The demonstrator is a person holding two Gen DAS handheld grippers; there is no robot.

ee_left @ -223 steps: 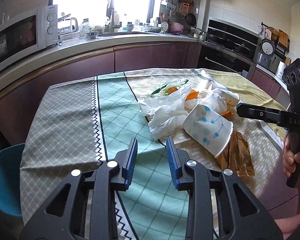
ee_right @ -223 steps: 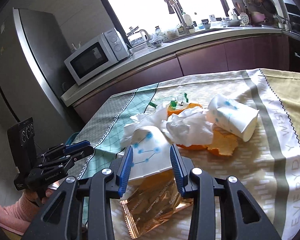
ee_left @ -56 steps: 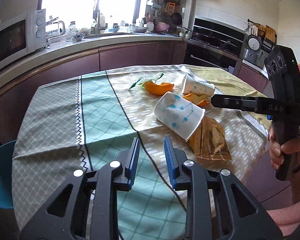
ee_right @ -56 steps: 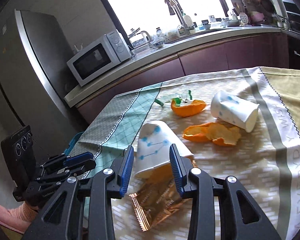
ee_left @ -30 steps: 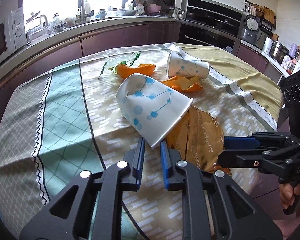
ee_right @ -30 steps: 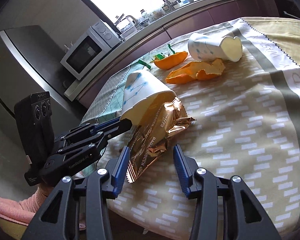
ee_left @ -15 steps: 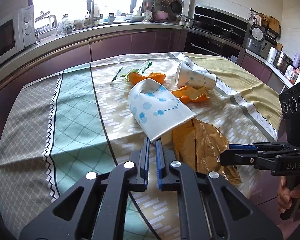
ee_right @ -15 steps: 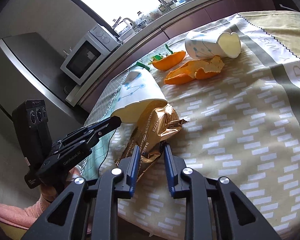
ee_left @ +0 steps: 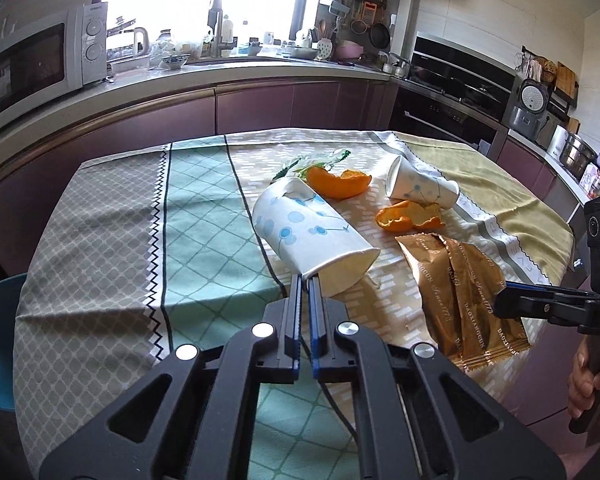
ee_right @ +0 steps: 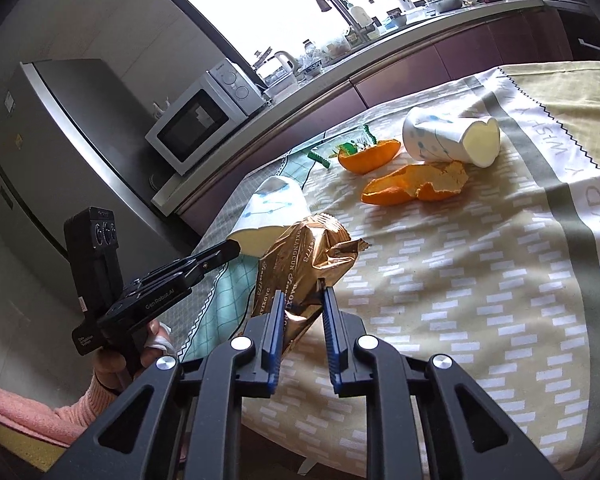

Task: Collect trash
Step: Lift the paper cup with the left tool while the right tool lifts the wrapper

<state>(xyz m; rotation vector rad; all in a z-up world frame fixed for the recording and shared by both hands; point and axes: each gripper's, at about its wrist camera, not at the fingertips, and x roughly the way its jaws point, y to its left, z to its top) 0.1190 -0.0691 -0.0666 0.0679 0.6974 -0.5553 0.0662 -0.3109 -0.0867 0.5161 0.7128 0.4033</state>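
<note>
We hold two pieces of trash at once. Left tool (ee_left: 305, 280) is pinched shut on the rim of the near paper cup (ee_left: 308, 228), which hangs tilted off its tip, a thin-wall grip suited to lifting. Right tool (ee_right: 300, 300) is clamped on the gold foil wrapper (ee_right: 304, 268), crumpled between the pads and raised off the worktop (ee_right: 460, 280). Beyond both tools lie two orange peels (ee_right: 412, 188), a second paper cup (ee_right: 448, 142) on its side and green scraps (ee_right: 352, 146), all well apart from either tool.

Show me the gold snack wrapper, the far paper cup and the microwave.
gold snack wrapper (ee_right: 300, 264): right wrist view, crumpled middle.
far paper cup (ee_left: 420, 190): left wrist view, side wall.
microwave (ee_left: 28, 68): left wrist view, door glass.
</note>
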